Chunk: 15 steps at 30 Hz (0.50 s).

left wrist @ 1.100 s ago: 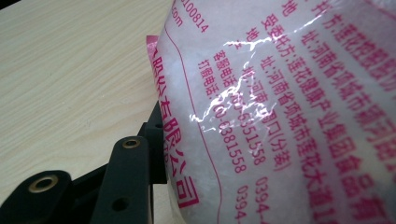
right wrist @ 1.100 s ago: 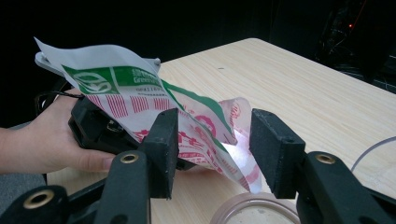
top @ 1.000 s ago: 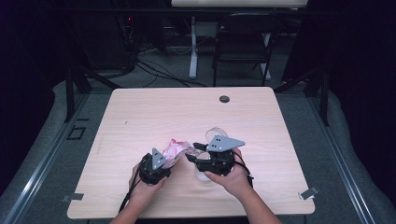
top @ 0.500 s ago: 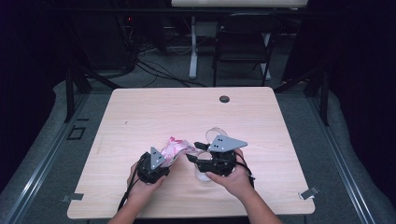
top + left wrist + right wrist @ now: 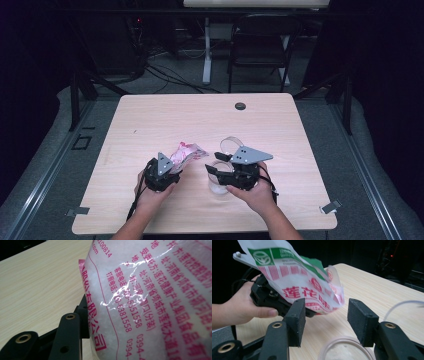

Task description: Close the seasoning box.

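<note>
Nearest to my right gripper (image 5: 216, 165), just under its spread jaws, stands a clear plastic cup (image 5: 218, 185) on the table; in the right gripper view its thin round rim (image 5: 344, 347) curves between and below my two black pads (image 5: 297, 320), which have just been opening and press on nothing. My right hand (image 5: 255, 192) wraps the gripper's body from behind, the grey three-cornered plate on top, jaws pointing toward my left side. A second clear, round piece (image 5: 231, 145), lid-like, lies just beyond that gripper. Straight ahead of the right jaws, close but apart from them, hangs the packet (image 5: 299, 287): a crinkled, glossy plastic bag, white with red characters and a green band at its top, its loose end drooping toward the wood. My left gripper (image 5: 172, 167) pinches that packet (image 5: 186, 152) at its lower end; in the left gripper view the film, printed in pink and packed with white grains, bulges against one black jaw, while the other jaw is hidden behind it. My left hand (image 5: 152, 192) grips its tool from below, thumb along the side, jaws angled up and toward the right gripper. Farther off, the pale wood-grain table (image 5: 150, 120) runs bare to a small dark round cap (image 5: 240, 106) near its far edge.
</note>
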Tool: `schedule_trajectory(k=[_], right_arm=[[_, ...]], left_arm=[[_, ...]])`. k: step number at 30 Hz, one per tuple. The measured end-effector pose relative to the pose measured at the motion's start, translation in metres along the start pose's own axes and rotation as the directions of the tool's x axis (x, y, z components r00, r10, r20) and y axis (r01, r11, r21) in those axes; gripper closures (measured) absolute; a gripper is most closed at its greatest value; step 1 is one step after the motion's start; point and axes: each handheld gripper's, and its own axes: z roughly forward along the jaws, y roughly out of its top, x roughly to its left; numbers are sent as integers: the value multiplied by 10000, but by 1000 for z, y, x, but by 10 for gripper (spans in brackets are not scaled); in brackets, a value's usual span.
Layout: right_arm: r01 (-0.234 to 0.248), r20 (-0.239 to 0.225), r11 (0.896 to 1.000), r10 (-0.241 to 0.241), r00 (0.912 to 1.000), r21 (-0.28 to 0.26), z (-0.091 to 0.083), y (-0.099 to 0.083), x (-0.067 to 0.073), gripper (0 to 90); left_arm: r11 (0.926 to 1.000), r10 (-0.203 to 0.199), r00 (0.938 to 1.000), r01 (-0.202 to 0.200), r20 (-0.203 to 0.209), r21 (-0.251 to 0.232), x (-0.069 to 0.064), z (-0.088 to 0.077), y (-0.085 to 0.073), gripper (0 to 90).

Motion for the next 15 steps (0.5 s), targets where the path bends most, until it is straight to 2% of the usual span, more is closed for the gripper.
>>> schedule_trajectory(k=[6, 10, 15], right_arm=[[-109, 265, 9999, 110, 9996, -42, -9, -3, -3, 485], [-213, 385, 9998, 214, 9990, -44, -13, -6, -5, 484], [-141, 516, 9999, 144, 9986, -65, -17, -6, -3, 475]], left_arm=[[9998, -94, 10000, 95, 30, -176, 4, 1, 5, 564], [9996, 126, 9998, -129, -120, -243, 3, 2, 8, 564], [9977, 616, 9972, -627, -416, -257, 1, 1, 12, 564]])
